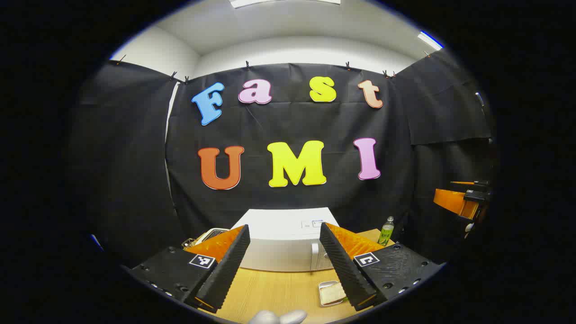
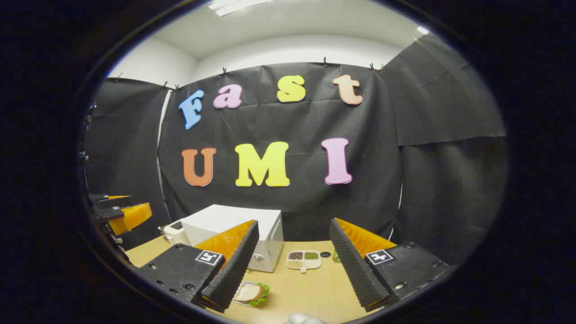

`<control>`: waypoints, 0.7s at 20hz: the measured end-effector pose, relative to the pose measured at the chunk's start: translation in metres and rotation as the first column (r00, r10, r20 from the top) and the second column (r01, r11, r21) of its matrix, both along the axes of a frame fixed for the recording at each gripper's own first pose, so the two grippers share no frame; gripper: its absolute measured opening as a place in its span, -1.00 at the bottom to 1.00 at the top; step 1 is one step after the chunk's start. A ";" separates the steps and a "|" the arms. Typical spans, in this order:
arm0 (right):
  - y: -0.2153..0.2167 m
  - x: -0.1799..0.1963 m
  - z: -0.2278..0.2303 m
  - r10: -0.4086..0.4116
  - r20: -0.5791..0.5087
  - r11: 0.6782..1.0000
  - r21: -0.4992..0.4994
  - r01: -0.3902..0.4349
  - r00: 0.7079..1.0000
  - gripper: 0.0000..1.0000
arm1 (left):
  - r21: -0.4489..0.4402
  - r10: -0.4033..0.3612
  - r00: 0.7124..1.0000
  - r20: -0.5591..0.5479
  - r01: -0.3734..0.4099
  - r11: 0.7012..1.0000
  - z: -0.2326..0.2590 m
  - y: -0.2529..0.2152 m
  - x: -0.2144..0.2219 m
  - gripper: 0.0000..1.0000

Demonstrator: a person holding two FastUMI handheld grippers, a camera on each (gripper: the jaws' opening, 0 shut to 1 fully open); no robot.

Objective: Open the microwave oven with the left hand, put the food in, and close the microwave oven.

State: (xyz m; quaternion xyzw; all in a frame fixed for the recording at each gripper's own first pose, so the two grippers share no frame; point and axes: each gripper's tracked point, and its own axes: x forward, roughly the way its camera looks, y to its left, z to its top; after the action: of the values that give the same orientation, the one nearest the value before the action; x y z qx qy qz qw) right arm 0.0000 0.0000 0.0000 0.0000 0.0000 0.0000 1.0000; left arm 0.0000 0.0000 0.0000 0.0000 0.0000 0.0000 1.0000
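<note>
A white microwave stands on the wooden table with its door shut and its handle on the right side. My left gripper is open, held back from the microwave and aimed at it. The food, a sandwich with lettuce on a small tray, lies in front of the microwave's right part. In the right gripper view the microwave is left of centre and the sandwich lies just beside my left finger. My right gripper is open and holds nothing.
A green bottle stands right of the microwave, a toaster left of it. A divided dish of grains sits on the table. The other gripper hovers at the far left, and the right one at the far right.
</note>
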 end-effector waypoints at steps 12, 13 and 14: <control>-0.002 -0.002 -0.001 -0.035 0.001 0.999 -0.028 0.035 0.999 0.84 | 0.008 -0.002 1.000 -0.001 0.002 1.000 -0.009 0.008 0.018 0.92; -0.001 -0.003 -0.002 -0.035 -0.004 0.999 -0.025 0.035 0.999 1.00 | 0.007 -0.004 1.000 -0.002 0.004 1.000 -0.011 0.007 0.020 0.92; -0.001 -0.003 -0.002 -0.035 -0.004 0.999 -0.018 0.035 0.999 1.00 | 0.008 -0.006 1.000 -0.002 0.006 1.000 -0.015 0.007 0.024 0.92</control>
State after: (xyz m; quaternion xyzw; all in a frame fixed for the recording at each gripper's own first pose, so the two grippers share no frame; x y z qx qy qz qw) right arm -0.0029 -0.0008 -0.0023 -0.0091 0.0023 -0.0177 0.9998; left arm 0.0242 0.0065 -0.0150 0.0040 0.0011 -0.0030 1.0000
